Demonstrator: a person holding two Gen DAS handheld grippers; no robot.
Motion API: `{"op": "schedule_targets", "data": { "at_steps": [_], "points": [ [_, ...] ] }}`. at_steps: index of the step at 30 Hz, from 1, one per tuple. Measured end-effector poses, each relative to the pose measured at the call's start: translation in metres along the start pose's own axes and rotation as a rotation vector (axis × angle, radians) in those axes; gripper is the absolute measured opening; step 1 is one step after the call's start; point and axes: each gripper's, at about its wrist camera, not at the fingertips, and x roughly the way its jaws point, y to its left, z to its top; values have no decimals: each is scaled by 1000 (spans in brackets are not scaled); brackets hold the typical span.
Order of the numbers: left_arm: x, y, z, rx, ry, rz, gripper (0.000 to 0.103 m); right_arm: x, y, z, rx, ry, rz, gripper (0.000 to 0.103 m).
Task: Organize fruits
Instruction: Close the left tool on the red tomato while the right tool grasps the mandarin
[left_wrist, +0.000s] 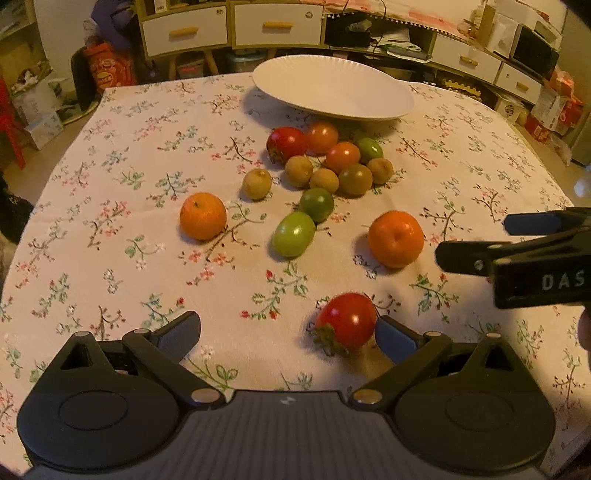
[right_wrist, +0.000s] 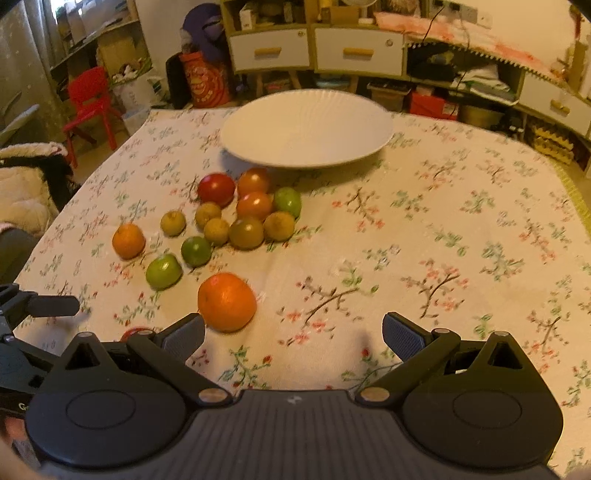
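Flowered cloth (left_wrist: 110, 221) covers the whole table, with drawers and cluttered shelves behind it along the top of both views. Going left to right in my left wrist view: one orange (left_wrist: 202, 216) sits alone at centre left, then a lone small brown fruit (left_wrist: 256, 183), then two green tomatoes (left_wrist: 293, 233) touching each other in the middle, and above them a tight cluster of red, orange, green and brown fruit (left_wrist: 332, 158). That heap lies just below the white plate (left_wrist: 332, 88) at the upper centre, which holds nothing yet, so I judge the sorting has barely begun. Right of centre is a second orange (left_wrist: 395, 238), and low in the frame a red tomato (left_wrist: 346, 320) with its green stalk lies just beside my right-hand finger. My left gripper (left_wrist: 288, 332) is spread wide with nothing between its fingers; I hold it low and open because that near tomato looks like the easiest first pick. My right gripper (right_wrist: 293, 332) is likewise wide open and empty, hovering low with the second orange (right_wrist: 226, 302) just past its left finger, probably so each hand can take its nearest fruit. Round fruit may roll if nudged off-centre.
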Motion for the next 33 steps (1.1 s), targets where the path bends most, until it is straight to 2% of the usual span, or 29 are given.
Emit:
{"op": "schedule_targets", "data": {
  "at_steps": [5,8,12,17,23,33],
  "points": [
    [2,0,-5,0,1,-47,92,4,5,-5,-32,25,4,94],
    [5,1,-7,-8,2,-77,82,6,6,-7,-37,33,25,87],
    [9,4,-8,-32,-10,-117,72,12,9,-8,-58,-3,52,77],
    [9,0,-9,-15,-43,-160,63,16,13,-10,-88,-32,91,67],
    [11,-4,-9,26,-65,-167,52,23,17,-13,-116,-68,118,56],
    [12,-4,-9,49,-79,-188,30,27,22,-16,-150,-96,108,55]
  ]
}}
